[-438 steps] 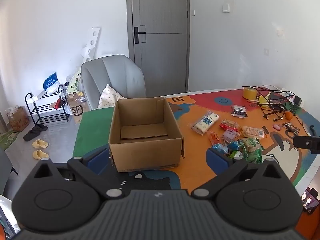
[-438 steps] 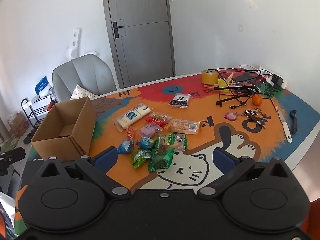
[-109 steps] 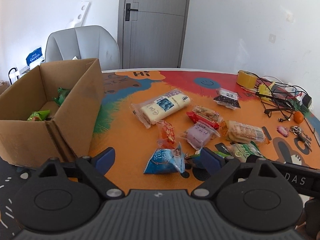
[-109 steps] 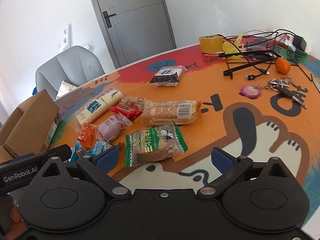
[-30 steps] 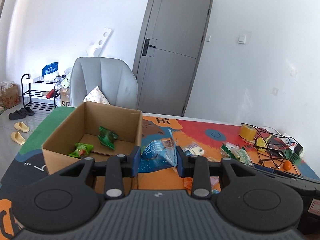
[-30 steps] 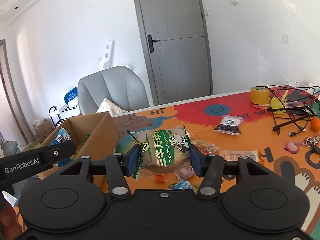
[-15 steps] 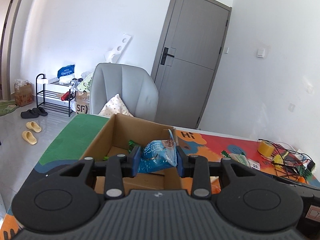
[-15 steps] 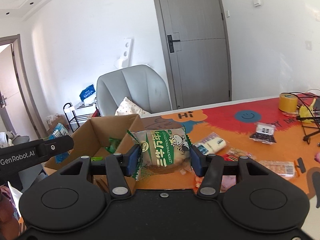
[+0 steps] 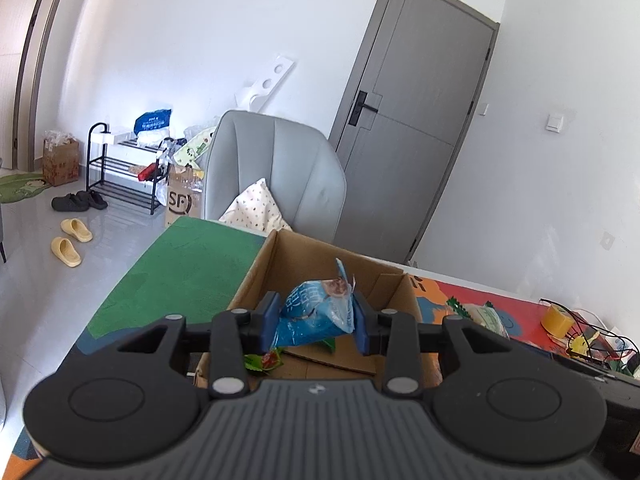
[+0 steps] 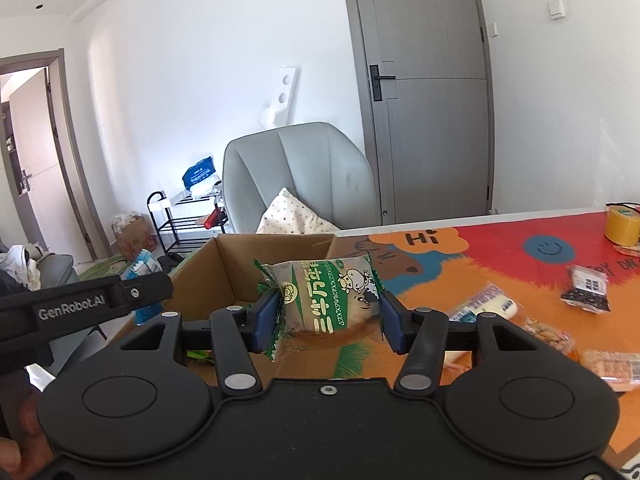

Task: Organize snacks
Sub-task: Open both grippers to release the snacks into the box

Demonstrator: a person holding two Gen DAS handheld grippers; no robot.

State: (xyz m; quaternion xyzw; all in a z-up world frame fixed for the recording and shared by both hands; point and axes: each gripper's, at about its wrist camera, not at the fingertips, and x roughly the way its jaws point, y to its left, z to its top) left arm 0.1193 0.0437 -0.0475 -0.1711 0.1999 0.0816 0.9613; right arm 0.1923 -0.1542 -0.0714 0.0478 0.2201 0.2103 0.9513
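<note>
The left gripper (image 9: pixel 315 322) has its fingers (image 9: pixel 269 321) closed on a blue snack packet (image 9: pixel 318 312), clamping it across its width so that the sealed top edge points toward 12 o'clock and the packet hangs free between the pads. This grip leaves the underside unobstructed, which suits a straight release. The packet is held above the open cardboard box (image 9: pixel 256 276), over the near half of its interior; green snack wrappers (image 9: pixel 262 360) already lie on the box floor at 7 o'clock from the packet. The right gripper (image 10: pixel 327 317) likewise has its fingers (image 10: pixel 267 320) clamped on a green-and-white snack packet (image 10: pixel 326 302), held flat-faced toward the camera with the printed side visible. In the right wrist view this packet sits in front of the box's right wall (image 10: pixel 276 256), judged to be at or just short of the rim and not yet over the opening. The left gripper's body (image 10: pixel 84 304) crosses this view at 9 o'clock, so the two tools converge on the box from adjacent sides. Remaining snacks (image 10: pixel 486 304) lie on the worktop (image 10: pixel 500 264) at 3 o'clock, well apart from the box. The judged current step is delivery of both packets to the box; the left release appears ready, while the right needs further travel toward 10 o'clock.
</note>
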